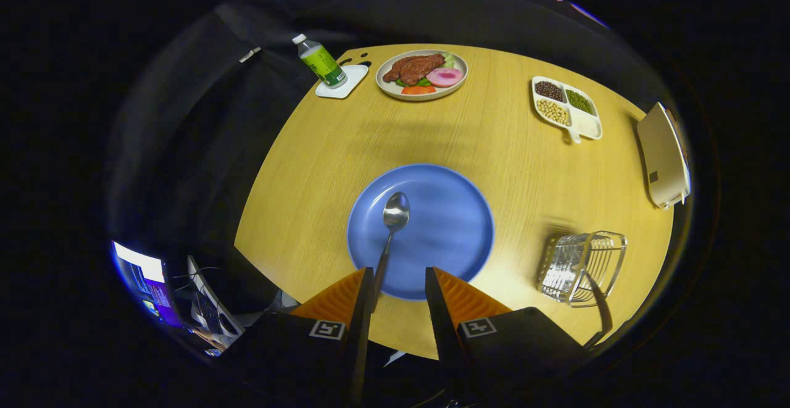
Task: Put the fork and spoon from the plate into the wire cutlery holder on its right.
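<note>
Fingers [399, 284] spread apart over the near rim of the blue plate [450, 235], gripping nothing, spoon [392, 223] on the plate (handle running alongside the left finger, contact unclear), wire cutlery holder [580, 266] on the bench [494, 142] right of the plate, a dark handle sticking out of it.

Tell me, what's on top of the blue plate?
A spoon lies on the blue plate, its handle running back beside one finger of the open hand-held gripper. The fingers cover the plate's near rim.
</note>
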